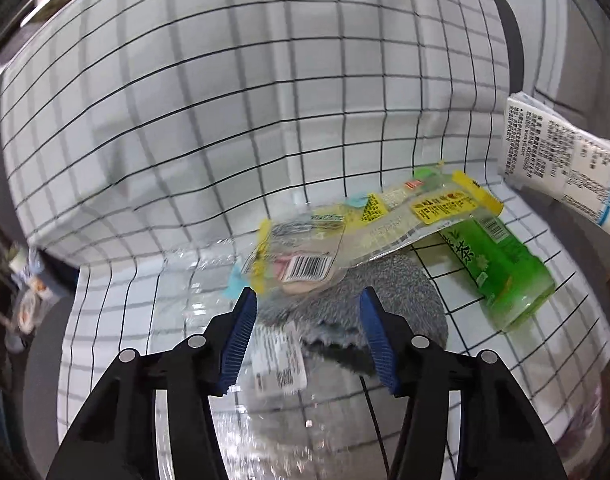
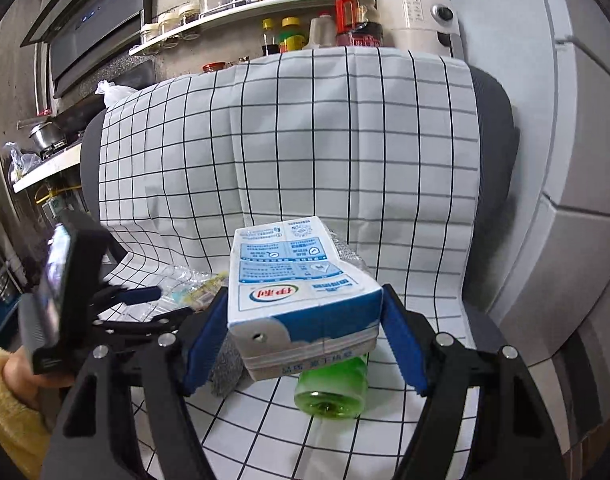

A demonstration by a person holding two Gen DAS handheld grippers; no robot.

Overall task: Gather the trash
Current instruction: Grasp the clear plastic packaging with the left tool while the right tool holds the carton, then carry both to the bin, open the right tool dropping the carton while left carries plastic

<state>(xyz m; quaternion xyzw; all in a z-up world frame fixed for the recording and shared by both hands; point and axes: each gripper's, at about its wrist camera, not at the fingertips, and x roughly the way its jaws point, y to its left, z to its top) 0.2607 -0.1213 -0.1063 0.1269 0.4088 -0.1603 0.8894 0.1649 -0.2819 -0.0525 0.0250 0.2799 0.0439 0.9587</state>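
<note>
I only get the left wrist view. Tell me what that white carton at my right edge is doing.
Observer: The right gripper is clamped on the carton, with a pad on each side.
Operator: Report what sits left of it.
Observer: Your left gripper, held by a hand in a yellow sleeve.
Operator: Describe what is behind the chair.
Observer: A kitchen shelf of jars and bottles, with a white appliance at its right end.
</note>
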